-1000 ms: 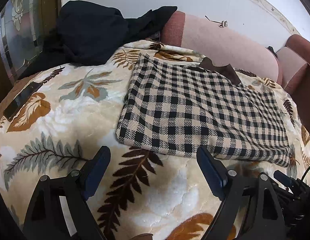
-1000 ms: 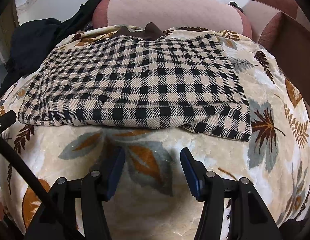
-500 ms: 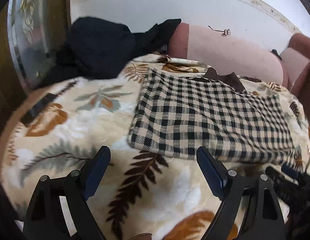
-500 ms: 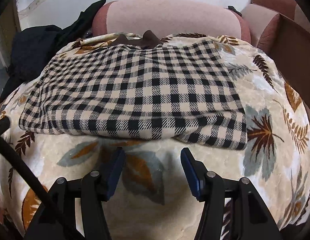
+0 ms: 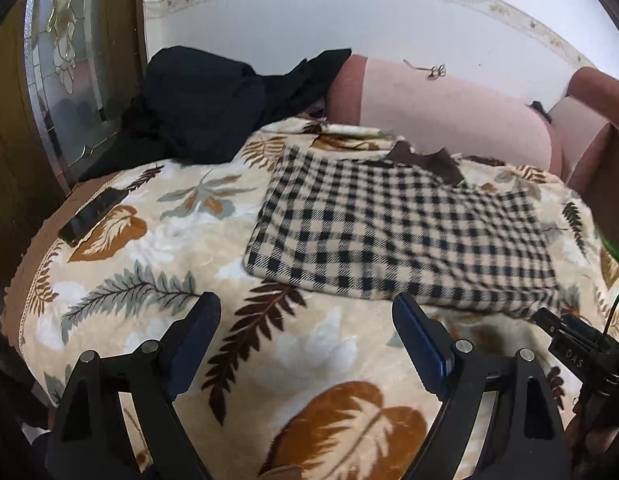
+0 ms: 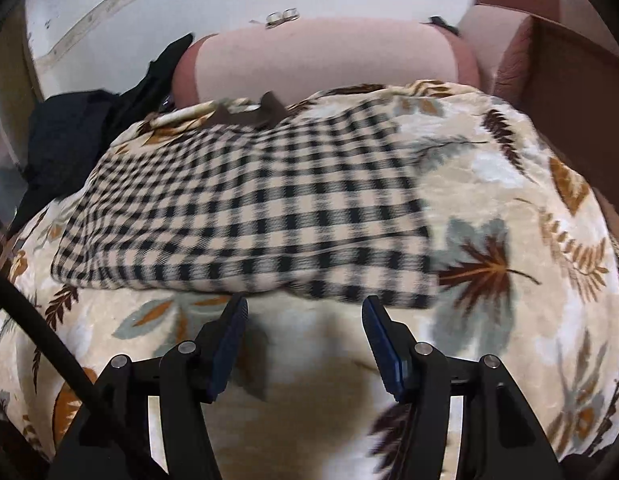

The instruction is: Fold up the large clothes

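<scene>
A beige-and-black checked garment (image 5: 393, 232) lies folded into a flat rectangle on a leaf-patterned blanket (image 5: 157, 248); a dark brown collar (image 5: 425, 160) sticks out at its far edge. It also shows in the right wrist view (image 6: 253, 216). My left gripper (image 5: 305, 320) is open and empty, held above the blanket in front of the garment's near left corner. My right gripper (image 6: 303, 312) is open and empty, just in front of the garment's near edge. The right gripper's body (image 5: 577, 344) shows at the right of the left wrist view.
A pile of black clothes (image 5: 213, 104) lies at the back left. A pink sofa back (image 5: 441, 108) with a pair of glasses (image 5: 435, 72) on top runs behind. A dark phone-like object (image 5: 91, 212) lies near the blanket's left edge. A wooden door with glass (image 5: 57, 60) stands at left.
Both grippers have drawn back and up from the garment, so it looks smaller and farther. The garment has not moved. Both stay open.
</scene>
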`<move>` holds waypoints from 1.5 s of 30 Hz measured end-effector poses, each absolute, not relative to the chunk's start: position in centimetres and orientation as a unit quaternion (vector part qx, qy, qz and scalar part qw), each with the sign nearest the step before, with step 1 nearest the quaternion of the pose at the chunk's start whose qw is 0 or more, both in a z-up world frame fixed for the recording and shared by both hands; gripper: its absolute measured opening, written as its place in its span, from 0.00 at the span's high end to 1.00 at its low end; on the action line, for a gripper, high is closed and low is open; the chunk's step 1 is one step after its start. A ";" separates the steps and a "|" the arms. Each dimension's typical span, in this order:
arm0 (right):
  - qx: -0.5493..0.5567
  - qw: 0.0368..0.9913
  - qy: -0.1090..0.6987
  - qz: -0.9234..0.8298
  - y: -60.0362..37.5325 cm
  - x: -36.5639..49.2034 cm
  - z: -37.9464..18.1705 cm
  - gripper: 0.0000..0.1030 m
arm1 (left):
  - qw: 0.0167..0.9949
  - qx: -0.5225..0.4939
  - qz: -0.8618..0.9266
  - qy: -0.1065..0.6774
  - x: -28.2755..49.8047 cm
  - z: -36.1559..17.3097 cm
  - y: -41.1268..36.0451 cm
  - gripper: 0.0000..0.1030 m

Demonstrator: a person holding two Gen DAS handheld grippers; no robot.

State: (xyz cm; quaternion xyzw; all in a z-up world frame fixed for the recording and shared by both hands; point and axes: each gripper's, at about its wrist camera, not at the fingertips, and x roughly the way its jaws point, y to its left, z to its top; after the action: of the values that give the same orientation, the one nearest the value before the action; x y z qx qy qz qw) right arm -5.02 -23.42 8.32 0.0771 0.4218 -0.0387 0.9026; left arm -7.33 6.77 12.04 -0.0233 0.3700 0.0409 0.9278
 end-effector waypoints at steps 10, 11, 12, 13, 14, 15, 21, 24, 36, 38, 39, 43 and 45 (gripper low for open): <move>0.064 0.903 0.421 -0.047 -23.6 -6.0 9.6 0.38 | 0.932 0.012 0.001 0.362 -4.5 11.8 5.1 0.16; 0.058 0.904 0.421 -0.044 -23.3 -6.1 9.7 0.38 | 0.933 0.015 -0.003 0.360 -4.2 11.6 5.0 0.16; 0.050 0.904 0.423 -0.044 -22.9 -6.1 9.8 0.37 | 0.932 0.018 -0.007 0.361 -3.6 11.4 4.7 0.16; 0.043 0.903 0.424 -0.045 -22.6 -6.0 9.8 0.37 | 0.930 0.016 -0.014 0.368 -2.9 10.9 4.6 0.16; 0.038 0.902 0.427 -0.047 -22.4 -5.8 9.7 0.37 | 0.927 0.011 -0.020 0.374 -2.3 10.6 4.6 0.16; 0.035 0.901 0.429 -0.049 -22.3 -5.5 9.6 0.37 | 0.926 0.006 -0.023 0.378 -2.0 10.2 4.7 0.16; 0.042 0.891 0.449 -0.047 -21.2 -3.1 8.6 0.37 | 0.916 0.001 -0.018 0.401 -0.9 7.2 5.6 0.16; 0.032 0.889 0.454 -0.042 -20.0 -2.2 8.0 0.37 | 0.907 0.002 -0.018 0.420 -0.3 5.9 5.9 0.16; 0.033 0.882 0.468 -0.041 -19.7 -1.1 5.7 0.37 | 0.896 0.002 -0.026 0.443 0.0 4.2 5.8 0.16; 0.034 0.882 0.467 -0.043 -19.8 -1.1 5.5 0.37 | 0.896 0.001 -0.025 0.444 -0.1 4.1 5.8 0.16; 0.035 0.882 0.468 -0.044 -19.9 -1.1 5.4 0.37 | 0.895 0.001 -0.025 0.445 -0.1 4.1 5.8 0.16; 0.037 0.880 0.471 -0.044 -20.0 -1.1 5.0 0.37 | 0.892 0.001 -0.023 0.450 -0.1 3.7 5.8 0.16; 0.039 0.879 0.472 -0.044 -20.0 -1.2 4.9 0.37 | 0.891 -0.002 -0.024 0.454 -0.1 3.6 5.9 0.16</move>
State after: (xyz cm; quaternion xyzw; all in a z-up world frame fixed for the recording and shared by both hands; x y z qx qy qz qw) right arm -1.16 -20.04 4.92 0.0386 0.4724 -0.0444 0.8794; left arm -0.10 5.85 3.58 -0.0015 0.4540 -0.0244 0.8907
